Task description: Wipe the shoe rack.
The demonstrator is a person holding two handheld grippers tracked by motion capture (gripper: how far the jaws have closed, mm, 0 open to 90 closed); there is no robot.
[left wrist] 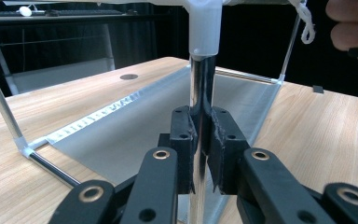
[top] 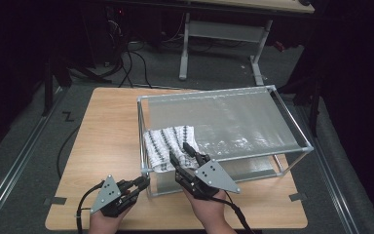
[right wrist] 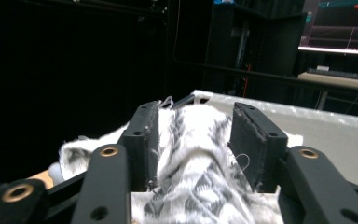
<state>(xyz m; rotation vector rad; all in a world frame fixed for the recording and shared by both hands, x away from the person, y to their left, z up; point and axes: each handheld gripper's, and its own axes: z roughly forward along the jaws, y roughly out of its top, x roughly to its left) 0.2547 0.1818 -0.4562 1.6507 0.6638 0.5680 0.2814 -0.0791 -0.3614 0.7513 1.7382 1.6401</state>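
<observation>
One patterned cloth [top: 168, 146], two hand-held grippers

Right gripper [right wrist: 196, 140]: two black fingers [right wrist: 142, 140] apart, a raised fold of patterned white-and-grey cloth [right wrist: 193, 172] between them, brushing the left one. Cloth drapes over silver mesh panel [right wrist: 335, 135]. Dark room and lit monitor [right wrist: 340, 23] behind.
</observation>
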